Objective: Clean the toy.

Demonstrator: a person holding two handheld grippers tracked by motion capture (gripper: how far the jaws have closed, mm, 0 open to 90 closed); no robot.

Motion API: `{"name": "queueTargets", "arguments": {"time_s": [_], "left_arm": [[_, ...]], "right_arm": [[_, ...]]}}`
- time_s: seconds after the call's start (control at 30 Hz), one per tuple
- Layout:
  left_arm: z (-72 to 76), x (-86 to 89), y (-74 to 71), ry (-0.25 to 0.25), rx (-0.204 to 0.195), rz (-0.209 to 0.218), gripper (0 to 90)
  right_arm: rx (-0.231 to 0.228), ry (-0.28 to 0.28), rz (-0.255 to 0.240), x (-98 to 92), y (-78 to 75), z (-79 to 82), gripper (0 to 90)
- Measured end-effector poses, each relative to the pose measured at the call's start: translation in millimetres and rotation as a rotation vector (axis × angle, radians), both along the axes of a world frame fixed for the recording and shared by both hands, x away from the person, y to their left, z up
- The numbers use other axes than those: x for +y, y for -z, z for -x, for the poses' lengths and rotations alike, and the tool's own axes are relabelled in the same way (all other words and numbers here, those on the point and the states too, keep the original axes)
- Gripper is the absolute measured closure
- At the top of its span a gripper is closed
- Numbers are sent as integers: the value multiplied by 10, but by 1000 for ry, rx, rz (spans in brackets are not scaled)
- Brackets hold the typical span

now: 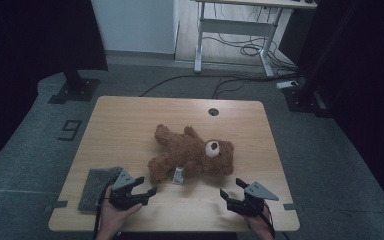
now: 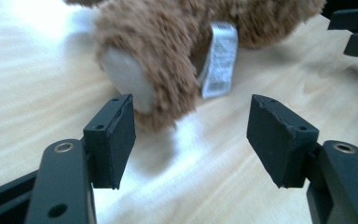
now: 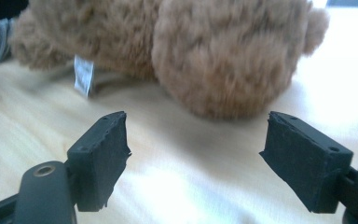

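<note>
A brown teddy bear (image 1: 192, 152) lies on its back in the middle of the wooden table (image 1: 125, 120), head to the right, with a white tag (image 1: 179, 176) near its lower leg. My left gripper (image 1: 148, 184) stands open just in front of the bear's near foot. In the left gripper view the pale sole of that foot (image 2: 126, 74) and the tag (image 2: 220, 56) lie just beyond the open gripper (image 2: 191, 126), nothing between the jaws. My right gripper (image 1: 230, 186) stands open below the bear's head. In the right gripper view the head (image 3: 223, 51) lies just past the open gripper (image 3: 196, 135).
A grey cloth (image 1: 97, 187) lies flat at the table's near left, beside my left hand. A round cable hole (image 1: 213, 111) sits at the far edge. Beyond the table are a white desk frame (image 1: 235, 30), floor cables and dark stands.
</note>
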State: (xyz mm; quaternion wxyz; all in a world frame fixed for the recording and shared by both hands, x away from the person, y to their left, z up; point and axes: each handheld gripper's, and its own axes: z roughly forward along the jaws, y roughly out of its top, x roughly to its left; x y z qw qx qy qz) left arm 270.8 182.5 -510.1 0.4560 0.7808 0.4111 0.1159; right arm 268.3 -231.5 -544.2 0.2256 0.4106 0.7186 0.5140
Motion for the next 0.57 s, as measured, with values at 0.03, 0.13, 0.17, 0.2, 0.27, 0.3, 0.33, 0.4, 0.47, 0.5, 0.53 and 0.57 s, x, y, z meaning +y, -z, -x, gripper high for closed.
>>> {"name": "queueTargets", "arguments": {"time_s": [0.03, 0.13, 0.17, 0.2, 0.27, 0.3, 0.33, 0.4, 0.47, 0.5, 0.53, 0.57], "left_arm": [[16, 4, 18, 3, 1, -1, 327], [45, 24, 55, 0, 0, 2, 327], [45, 24, 55, 0, 0, 2, 327], [50, 28, 54, -5, -3, 3, 327], [57, 23, 38, -3, -10, 3, 327], [59, 21, 34, 0, -12, 1, 327], [62, 22, 30, 2, -13, 0, 326], [63, 25, 32, 3, -10, 3, 325], [63, 34, 34, 2, -9, 4, 325], [61, 39, 36, 2, -9, 4, 325], [56, 48, 43, -1, -6, 6, 325], [56, 48, 43, -1, -6, 6, 324]], "right_arm": [[8, 0, 2, -4, 39, 39, 221], [0, -2, 11, -3, 44, 110, 223], [0, -2, 11, -3, 44, 110, 223], [14, -12, 8, 4, 45, 109, 223], [9, -12, 16, 21, 46, 106, 222], [8, -16, 17, 28, 46, 104, 222], [7, -17, 19, 32, 46, 103, 221], [9, -16, 25, 32, 45, 104, 218], [14, -18, 23, 27, 44, 102, 212], [14, -20, 26, 24, 41, 102, 209], [12, -20, 30, 18, 34, 104, 208], [9, -17, 25, 12, 28, 105, 208]]}}
